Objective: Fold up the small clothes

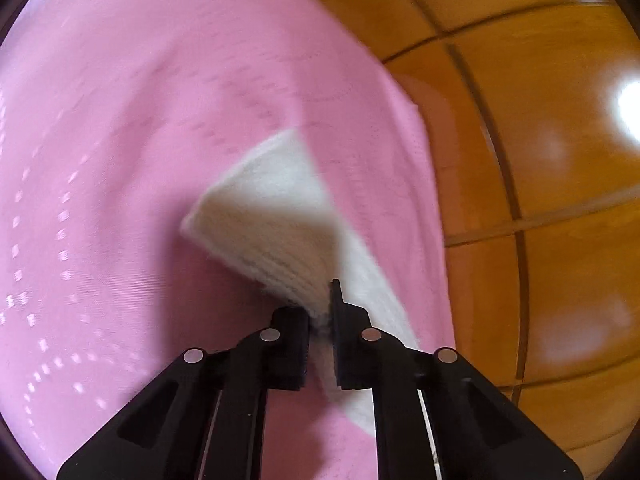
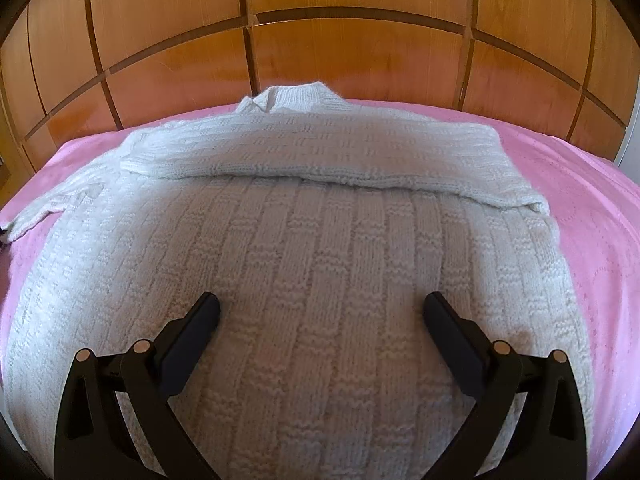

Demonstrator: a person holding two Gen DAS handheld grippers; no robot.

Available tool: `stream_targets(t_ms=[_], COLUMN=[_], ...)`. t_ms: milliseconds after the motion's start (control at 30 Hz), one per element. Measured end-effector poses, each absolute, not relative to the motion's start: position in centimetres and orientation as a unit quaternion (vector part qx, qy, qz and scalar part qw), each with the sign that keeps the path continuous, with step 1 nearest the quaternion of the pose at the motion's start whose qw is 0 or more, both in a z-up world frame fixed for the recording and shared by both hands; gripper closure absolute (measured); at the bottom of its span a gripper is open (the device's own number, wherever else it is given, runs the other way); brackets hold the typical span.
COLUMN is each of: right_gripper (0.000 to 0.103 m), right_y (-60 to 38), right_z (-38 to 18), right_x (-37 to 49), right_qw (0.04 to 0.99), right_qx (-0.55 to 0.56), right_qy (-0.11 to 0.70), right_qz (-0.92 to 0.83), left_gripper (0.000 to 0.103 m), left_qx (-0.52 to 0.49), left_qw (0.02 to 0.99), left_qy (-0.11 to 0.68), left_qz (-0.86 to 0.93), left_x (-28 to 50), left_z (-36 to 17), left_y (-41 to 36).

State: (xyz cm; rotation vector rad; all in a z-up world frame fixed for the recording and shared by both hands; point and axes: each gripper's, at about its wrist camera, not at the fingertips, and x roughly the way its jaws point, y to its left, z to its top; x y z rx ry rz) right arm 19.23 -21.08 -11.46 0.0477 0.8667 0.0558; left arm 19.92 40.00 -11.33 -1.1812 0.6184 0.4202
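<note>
Sweater (image 2: 304, 264), white knit, one sleeve folded across; left tool (image 1: 320, 312) pinches cuff, right tool (image 2: 320, 312) spread wide.

My left gripper (image 1: 320, 312) has its fingers pinched nearly together, with knit clamped between the pads. My right gripper (image 2: 320, 312) holds its fingers spread wide, gripping nothing.
</note>
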Motion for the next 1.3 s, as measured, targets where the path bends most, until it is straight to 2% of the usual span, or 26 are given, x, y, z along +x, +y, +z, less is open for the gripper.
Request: stream_targets(t_ms=[100, 300, 567, 600, 633, 700, 900, 933, 967, 1000, 1067, 1133, 1300], right_gripper=[0.002, 0.002, 0.002, 0.002, 0.002, 0.002, 0.002, 0.007, 0.016, 0.019, 0.037, 0.044, 0.045], right_y=[-21.1, -21.1, -21.4, -21.4, -21.4, -21.5, -21.2, -21.1, -21.1, -21.0, -19.8, -18.2, -12.2], right_z=[-11.4, -11.3, -11.2, -11.1, -11.1, -11.1, -10.6, -10.2, -9.5, -9.1, -8.2, -8.1, -9.4], right_x=[19.2, 19.2, 19.1, 19.1, 19.1, 19.0, 19.2, 19.4, 19.5, 19.9, 21.1, 22.8, 28.2], right_qw=[0.907, 0.907, 0.908, 0.908, 0.908, 0.908, 0.903, 0.902, 0.900, 0.897, 0.878, 0.851, 0.809], right_qx=[0.023, 0.026, 0.036, 0.037, 0.039, 0.043, 0.038, 0.046, 0.066, 0.085, 0.132, 0.167, 0.176], right_qy=[0.420, 0.419, 0.416, 0.416, 0.415, 0.414, 0.425, 0.427, 0.425, 0.424, 0.434, 0.454, 0.498], right_qz=[0.027, 0.029, 0.036, 0.037, 0.038, 0.040, 0.042, 0.049, 0.068, 0.087, 0.154, 0.204, 0.258], left_gripper=[0.095, 0.095, 0.095, 0.088, 0.069, 0.050, 0.050, 0.050, 0.050, 0.050, 0.050, 0.050, 0.050], left_qx=[-0.495, -0.380, -0.274, -0.260, -0.238, -0.222, -0.169, -0.167, -0.166, -0.168, -0.174, -0.173, -0.162], left_qw=[0.810, 0.874, 0.871, 0.868, 0.867, 0.866, 0.880, 0.881, 0.883, 0.883, 0.880, 0.884, 0.889], left_qy=[0.281, 0.303, 0.382, 0.393, 0.406, 0.416, 0.417, 0.416, 0.416, 0.418, 0.423, 0.414, 0.408], left_qz=[0.142, 0.006, -0.146, -0.156, -0.163, -0.168, -0.154, -0.148, -0.139, -0.135, -0.133, -0.132, -0.134], left_x=[20.9, 24.3, 27.3, 27.3, 27.1, 25.8, 20.5, 20.4, 19.7, 19.4, 19.3, 19.2, 19.2], left_z=[-8.2, -3.2, -4.8, -5.3, -5.8, -6.7, -8.8, -8.9, -9.4, -9.9, -10.9, -11.5, -12.1], left_y=[37.3, 24.9, 7.4, 6.0, 4.4, 3.3, 3.5, 3.9, 4.4, 4.9, 5.1, 5.0, 4.5])
